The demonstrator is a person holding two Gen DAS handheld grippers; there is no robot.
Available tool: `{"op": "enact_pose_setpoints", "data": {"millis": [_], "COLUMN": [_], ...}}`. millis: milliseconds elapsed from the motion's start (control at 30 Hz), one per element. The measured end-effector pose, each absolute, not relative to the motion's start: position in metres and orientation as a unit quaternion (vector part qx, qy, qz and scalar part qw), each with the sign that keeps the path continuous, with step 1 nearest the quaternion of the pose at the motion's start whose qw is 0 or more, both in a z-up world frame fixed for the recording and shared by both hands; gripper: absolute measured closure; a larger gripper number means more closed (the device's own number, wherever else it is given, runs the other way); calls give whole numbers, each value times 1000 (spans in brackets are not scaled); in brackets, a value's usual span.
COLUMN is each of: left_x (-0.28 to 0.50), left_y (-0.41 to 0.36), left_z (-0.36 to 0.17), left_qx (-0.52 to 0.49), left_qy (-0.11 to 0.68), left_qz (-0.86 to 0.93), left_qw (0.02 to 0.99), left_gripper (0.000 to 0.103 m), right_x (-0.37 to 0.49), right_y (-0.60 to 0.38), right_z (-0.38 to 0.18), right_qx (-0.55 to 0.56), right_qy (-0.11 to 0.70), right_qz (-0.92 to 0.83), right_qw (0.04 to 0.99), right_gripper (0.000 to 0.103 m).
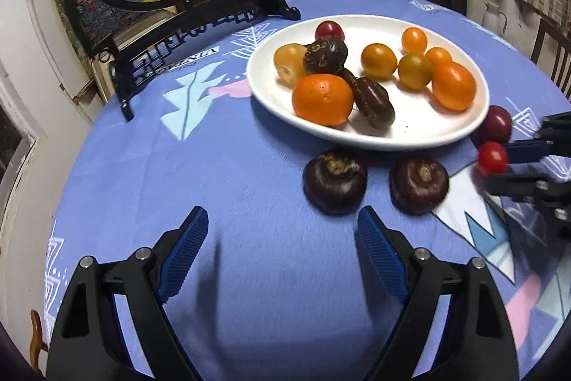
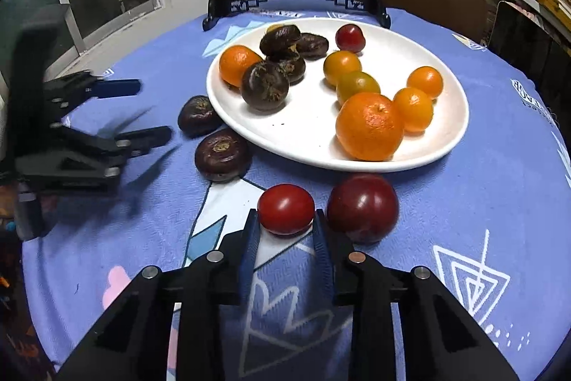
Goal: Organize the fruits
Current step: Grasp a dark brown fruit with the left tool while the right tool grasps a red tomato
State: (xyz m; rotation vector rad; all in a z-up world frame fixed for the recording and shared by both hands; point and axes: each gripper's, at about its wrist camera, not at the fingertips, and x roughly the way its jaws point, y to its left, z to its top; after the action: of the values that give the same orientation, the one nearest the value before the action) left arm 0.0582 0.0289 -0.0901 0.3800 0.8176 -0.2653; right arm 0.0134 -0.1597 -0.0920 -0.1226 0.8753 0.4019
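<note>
The right gripper (image 2: pixel 285 220) is squeezing a small, shiny red tomato (image 2: pixel 285 209) between its blue pads, just in front of the white plate (image 2: pixel 446 138) and right beside a bigger dark red plum (image 2: pixel 362 206) on the blue tablecloth (image 2: pixel 499 195). The left gripper (image 1: pixel 282 224) is wide open with nothing in it, near two dark brown water chestnuts (image 1: pixel 334 180) that lie on the cloth by the plate. On the plate sit oranges (image 1: pixel 322 99), little yellow tomatoes and more dark chestnuts, and the cloth has some upside-down white letters that are too hard to read.
</note>
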Motion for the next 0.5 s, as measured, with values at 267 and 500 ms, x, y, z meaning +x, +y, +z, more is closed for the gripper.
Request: {"op": "enact_pose_setpoints", "data": {"millis": [267, 500], "left_x": [88, 84], "left_y": [16, 22], "left_z": [-102, -100], "left_qx": [146, 110], "left_qy": [420, 431], "left_qz": [-179, -190], "left_qw": [878, 875], "left_gripper": [31, 61], "right_x": [8, 6], "right_y": [-169, -170], "right_z": [-94, -94], "right_qx": [-39, -34], "right_qy": [417, 415], "right_qz": [195, 199], "right_qw": [887, 887], "right_gripper": [73, 73]}}
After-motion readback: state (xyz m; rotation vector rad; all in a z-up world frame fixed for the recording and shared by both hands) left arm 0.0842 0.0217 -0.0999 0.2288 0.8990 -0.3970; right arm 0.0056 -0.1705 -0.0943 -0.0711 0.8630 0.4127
